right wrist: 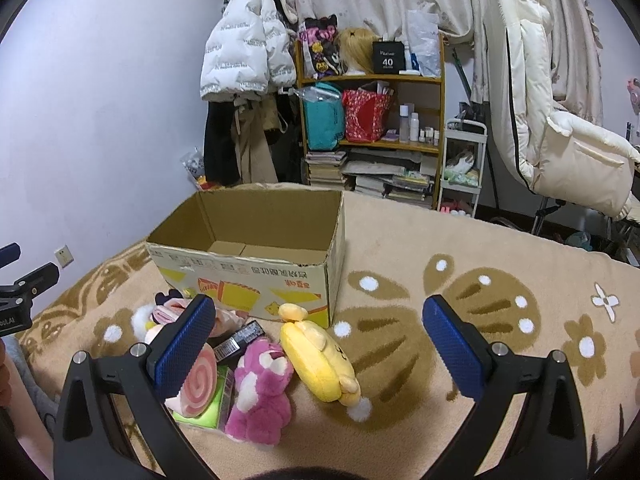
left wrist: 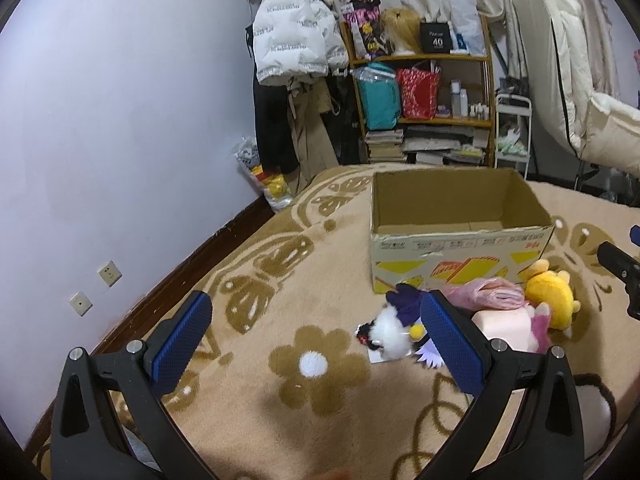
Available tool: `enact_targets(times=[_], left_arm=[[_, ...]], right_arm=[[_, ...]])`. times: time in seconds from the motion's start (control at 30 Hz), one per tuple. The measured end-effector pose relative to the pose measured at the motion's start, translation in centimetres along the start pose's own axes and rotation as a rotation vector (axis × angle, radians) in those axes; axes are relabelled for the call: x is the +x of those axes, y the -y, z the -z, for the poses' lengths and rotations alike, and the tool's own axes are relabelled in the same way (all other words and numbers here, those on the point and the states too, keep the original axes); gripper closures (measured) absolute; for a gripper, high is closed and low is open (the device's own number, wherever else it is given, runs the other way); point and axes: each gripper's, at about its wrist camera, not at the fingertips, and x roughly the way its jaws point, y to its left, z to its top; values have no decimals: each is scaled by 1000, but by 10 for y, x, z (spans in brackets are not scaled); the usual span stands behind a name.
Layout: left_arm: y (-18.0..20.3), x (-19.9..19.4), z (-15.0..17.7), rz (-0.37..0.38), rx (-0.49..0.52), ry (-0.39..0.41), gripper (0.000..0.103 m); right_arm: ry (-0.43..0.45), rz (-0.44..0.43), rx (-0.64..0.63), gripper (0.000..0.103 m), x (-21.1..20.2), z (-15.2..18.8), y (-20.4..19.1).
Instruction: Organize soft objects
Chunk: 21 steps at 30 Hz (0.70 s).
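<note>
An open, empty cardboard box point(left wrist: 460, 248) stands on a beige patterned blanket; it also shows in the right wrist view point(right wrist: 256, 280). Soft toys lie in front of it: a yellow plush point(right wrist: 320, 360), a pink bear point(right wrist: 260, 392), a pink swirl cushion point(right wrist: 198, 388), and a white-and-purple plush point(left wrist: 390, 330). The yellow plush also shows in the left wrist view point(left wrist: 548, 300). My left gripper point(left wrist: 316, 344) is open and empty, above the blanket left of the toys. My right gripper point(right wrist: 320, 348) is open and empty, above the yellow plush.
The blanket point(right wrist: 460, 320) covers a bed against a white wall point(left wrist: 120, 120). Behind stand a cluttered wooden shelf point(right wrist: 372, 120), hanging coats point(right wrist: 244, 60), a small white cart point(right wrist: 462, 168) and a chair draped with a white coat point(right wrist: 540, 100).
</note>
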Motion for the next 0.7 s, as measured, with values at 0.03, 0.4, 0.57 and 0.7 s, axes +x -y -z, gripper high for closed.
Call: enact_targets(times=[0.03, 0.4, 0.57, 0.7], left_arm=[[-1, 3, 0, -1, 1, -11, 0], [-4, 43, -12, 26, -39, -116, 0], [-8, 64, -17, 55, -50, -163, 0], [-8, 79, -20, 83, -60, -193, 0]], right_arm=[[-7, 2, -1, 0, 3, -1, -1], [-85, 24, 15, 0, 27, -5, 3], [-122, 30, 35, 0, 40, -5, 10], [-156, 30, 51, 0, 52, -6, 15]])
